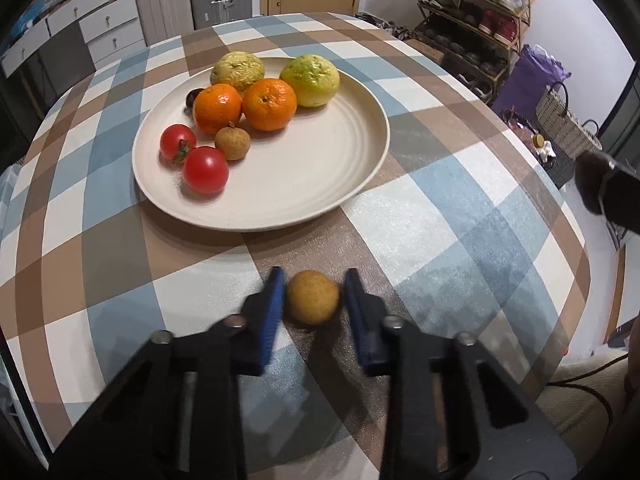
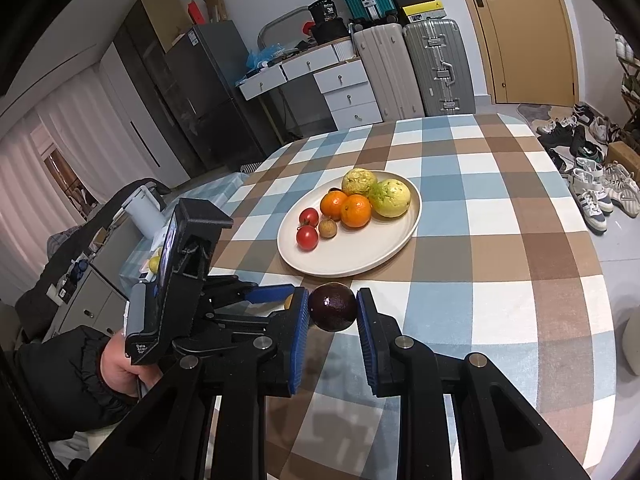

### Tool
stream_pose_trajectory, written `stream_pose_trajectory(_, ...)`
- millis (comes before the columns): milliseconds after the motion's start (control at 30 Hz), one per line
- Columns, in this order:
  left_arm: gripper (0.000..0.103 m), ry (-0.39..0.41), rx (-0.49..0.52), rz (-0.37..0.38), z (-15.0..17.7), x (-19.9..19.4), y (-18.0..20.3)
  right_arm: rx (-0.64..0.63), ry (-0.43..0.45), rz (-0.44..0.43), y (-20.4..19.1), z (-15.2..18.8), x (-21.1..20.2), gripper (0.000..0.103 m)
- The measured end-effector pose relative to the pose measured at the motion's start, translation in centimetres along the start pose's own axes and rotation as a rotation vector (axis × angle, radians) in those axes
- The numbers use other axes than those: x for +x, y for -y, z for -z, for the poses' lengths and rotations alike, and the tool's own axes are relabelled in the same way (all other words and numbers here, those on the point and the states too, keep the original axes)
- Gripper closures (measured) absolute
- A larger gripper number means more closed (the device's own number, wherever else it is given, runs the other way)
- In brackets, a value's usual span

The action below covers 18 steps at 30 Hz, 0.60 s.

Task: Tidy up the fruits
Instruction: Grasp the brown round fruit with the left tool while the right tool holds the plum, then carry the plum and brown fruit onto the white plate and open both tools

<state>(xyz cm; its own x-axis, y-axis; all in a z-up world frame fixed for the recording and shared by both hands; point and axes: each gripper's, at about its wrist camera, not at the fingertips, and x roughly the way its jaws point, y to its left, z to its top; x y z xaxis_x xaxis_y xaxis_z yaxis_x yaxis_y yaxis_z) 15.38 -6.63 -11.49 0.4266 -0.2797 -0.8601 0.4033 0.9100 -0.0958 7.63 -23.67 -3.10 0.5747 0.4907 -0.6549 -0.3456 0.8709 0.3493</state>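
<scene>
A cream plate (image 1: 328,184) (image 2: 384,256) on the checked tablecloth holds two green-yellow guavas (image 1: 310,79), two oranges (image 1: 270,104), two red tomatoes (image 1: 205,169), a small brown longan (image 1: 232,143) and a dark fruit (image 1: 193,98) half hidden behind an orange. My left gripper (image 1: 314,294) is low over the cloth with its blue pads on either side of a yellowish-brown round fruit (image 1: 313,297); the left pad touches it, the right pad stands just off it. My right gripper (image 2: 332,308) is shut on a dark purple round fruit (image 2: 332,307), held above the table in front of the plate.
The left gripper body and the hand holding it (image 2: 168,280) sit just left of my right gripper. A shoe rack (image 1: 476,12) and bags (image 1: 532,76) stand beyond the table's right edge. Suitcases (image 2: 432,68) and drawers (image 2: 344,88) stand behind the table.
</scene>
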Motion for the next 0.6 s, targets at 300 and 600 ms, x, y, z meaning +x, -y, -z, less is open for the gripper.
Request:
stream_pose_trajectory(300, 0.078, 0.005, -0.004, 0.024, 0.2, -0.5, 0.4, 0.004, -0.006, 0.0, 0.0, 0.1, 0.0, 0.079)
stream_pose_trajectory(600, 0.078, 0.052, -0.063, 0.065, 0.2, -2.8, -0.3, 0.011, -0.03, 0.003, 0.2, 0.4, 0.6, 0.079)
